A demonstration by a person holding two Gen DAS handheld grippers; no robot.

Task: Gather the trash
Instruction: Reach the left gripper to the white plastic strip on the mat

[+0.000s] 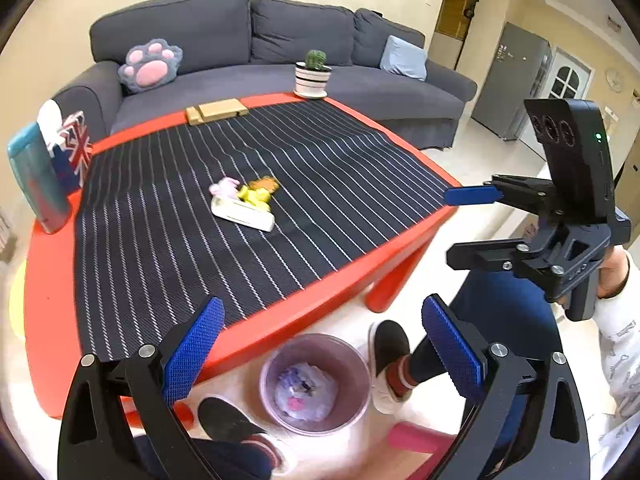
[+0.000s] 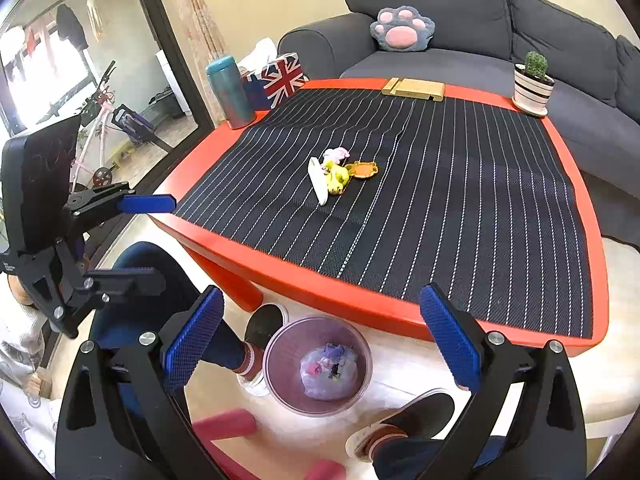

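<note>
Both grippers hang off the table's near edge, above the floor, with nothing between their fingers. The left gripper (image 1: 322,344) has its jaws spread wide, its blue pads framing the bin (image 1: 314,384) on the floor below; the right gripper (image 2: 322,340) is spread just as wide over the same bin (image 2: 318,364). The bin stands just beside the near edge of the red table (image 1: 48,280), between the person's feet, with crumpled wrappers lying at its bottom. The trash (image 1: 244,200) lies near the middle of the striped mat (image 1: 160,240) that covers most of the surface: a white flat piece, a yellow scrap touching it, a pink scrap and an orange one close behind, all in one small heap well apart from either gripper. Along the far edge lie wooden blocks (image 1: 216,111), and a potted cactus (image 1: 313,74) stands at the far right corner. At the far left corner a teal bottle (image 1: 36,184) stands upright just beside a flag-printed tissue box (image 1: 74,148). A grey sofa (image 1: 240,48) sits beyond the table, with a paw cushion (image 1: 151,65) on it.
</note>
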